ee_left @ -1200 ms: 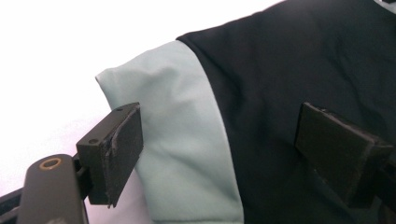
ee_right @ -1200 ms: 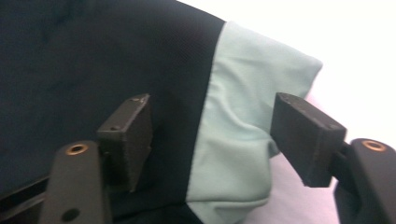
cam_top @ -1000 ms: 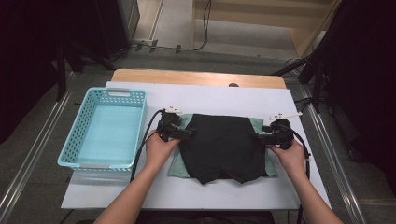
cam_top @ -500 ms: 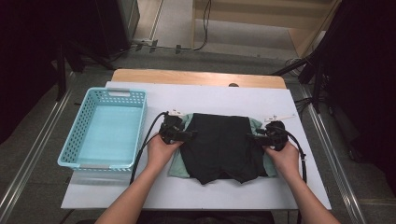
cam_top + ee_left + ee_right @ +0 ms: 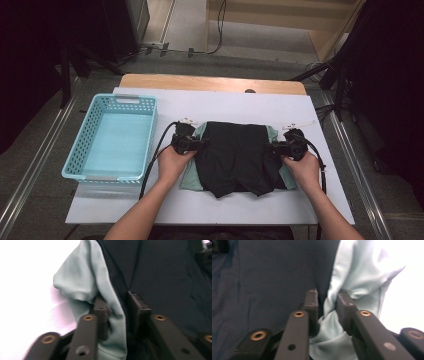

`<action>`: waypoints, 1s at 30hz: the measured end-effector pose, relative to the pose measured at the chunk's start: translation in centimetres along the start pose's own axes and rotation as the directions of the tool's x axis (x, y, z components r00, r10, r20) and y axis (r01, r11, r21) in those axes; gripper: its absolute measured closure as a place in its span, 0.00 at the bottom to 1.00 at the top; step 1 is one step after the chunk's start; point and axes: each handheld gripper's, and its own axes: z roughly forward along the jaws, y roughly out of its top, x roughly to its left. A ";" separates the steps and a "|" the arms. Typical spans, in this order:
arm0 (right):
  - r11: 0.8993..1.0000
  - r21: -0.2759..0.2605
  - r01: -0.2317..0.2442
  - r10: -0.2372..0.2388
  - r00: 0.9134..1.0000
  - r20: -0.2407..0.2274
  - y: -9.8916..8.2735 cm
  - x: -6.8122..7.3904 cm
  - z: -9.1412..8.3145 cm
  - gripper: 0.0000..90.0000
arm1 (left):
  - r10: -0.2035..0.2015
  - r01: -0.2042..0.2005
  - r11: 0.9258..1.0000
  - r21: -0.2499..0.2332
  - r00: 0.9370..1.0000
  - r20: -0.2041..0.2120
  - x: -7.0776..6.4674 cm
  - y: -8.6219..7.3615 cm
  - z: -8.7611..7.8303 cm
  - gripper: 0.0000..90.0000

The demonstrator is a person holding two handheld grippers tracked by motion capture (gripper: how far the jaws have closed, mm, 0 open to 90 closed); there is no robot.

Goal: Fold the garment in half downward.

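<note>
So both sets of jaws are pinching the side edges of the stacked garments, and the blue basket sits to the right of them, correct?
Not quite: the blue basket sits to the left of the stacked garments, as the high view shows. The left gripper and right gripper are indeed pinching their side edges.

One black garment at the bench's centre; one pale green garment beneath it, edges showing at 3 and 9 o'clock; one turquoise basket at 9 o'clock; two claws, left and right; two hands, left and right
</note>
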 end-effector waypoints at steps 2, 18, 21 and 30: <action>1.000 0.007 -0.013 0.013 1.000 -0.007 0.1 -0.1 -0.2 0.83 | 0.000 0.000 1.000 0.007 1.000 0.005 -0.2 0.1 -0.2 0.85; 0.998 -0.059 -0.008 0.010 0.999 0.033 1.1 -0.2 -2.7 0.88 | -0.043 0.050 0.997 -0.053 0.992 0.122 -0.8 1.5 -1.7 0.89; 0.997 -0.071 -0.007 0.010 0.999 0.043 1.3 -0.3 -3.0 0.88 | -0.045 0.052 0.997 -0.054 0.992 0.117 -0.8 1.8 -1.3 0.89; 0.997 -0.078 0.003 0.002 0.997 0.075 2.5 -1.2 -3.0 0.91 | -0.100 0.112 0.991 -0.079 0.985 0.137 -0.5 2.2 -0.9 0.89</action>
